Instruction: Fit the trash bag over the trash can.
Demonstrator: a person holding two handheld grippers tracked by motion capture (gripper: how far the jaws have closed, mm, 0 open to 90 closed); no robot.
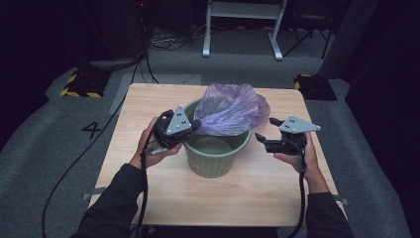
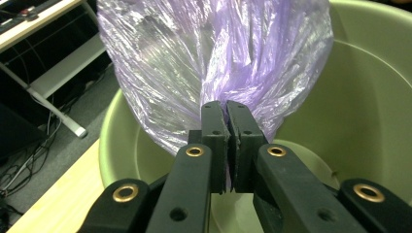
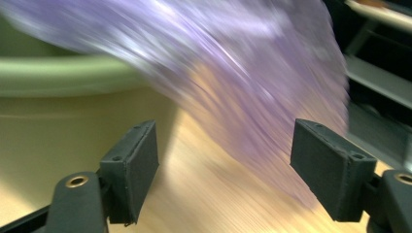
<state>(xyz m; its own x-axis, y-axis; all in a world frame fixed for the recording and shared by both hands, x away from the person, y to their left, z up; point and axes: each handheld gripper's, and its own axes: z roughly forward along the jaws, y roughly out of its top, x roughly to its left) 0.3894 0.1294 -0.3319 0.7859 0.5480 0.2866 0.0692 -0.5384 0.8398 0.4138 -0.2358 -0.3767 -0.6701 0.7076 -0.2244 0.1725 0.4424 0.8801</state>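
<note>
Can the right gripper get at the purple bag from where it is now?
Probably yes. The right gripper is open beside the green bin, and the purple bag billows over the rim toward it with nothing between. The left gripper pinches the bag's other side.

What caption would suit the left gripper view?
Left gripper pinches a purple plastic bag above a green bin.

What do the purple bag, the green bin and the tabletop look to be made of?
Purple bag: thin translucent plastic film, glossy, finely creased. Green bin: probably moulded plastic, with smooth matte walls and a rolled rim. Tabletop: pale wood or wood-look laminate, showing grain lines and a low sheen.
</note>
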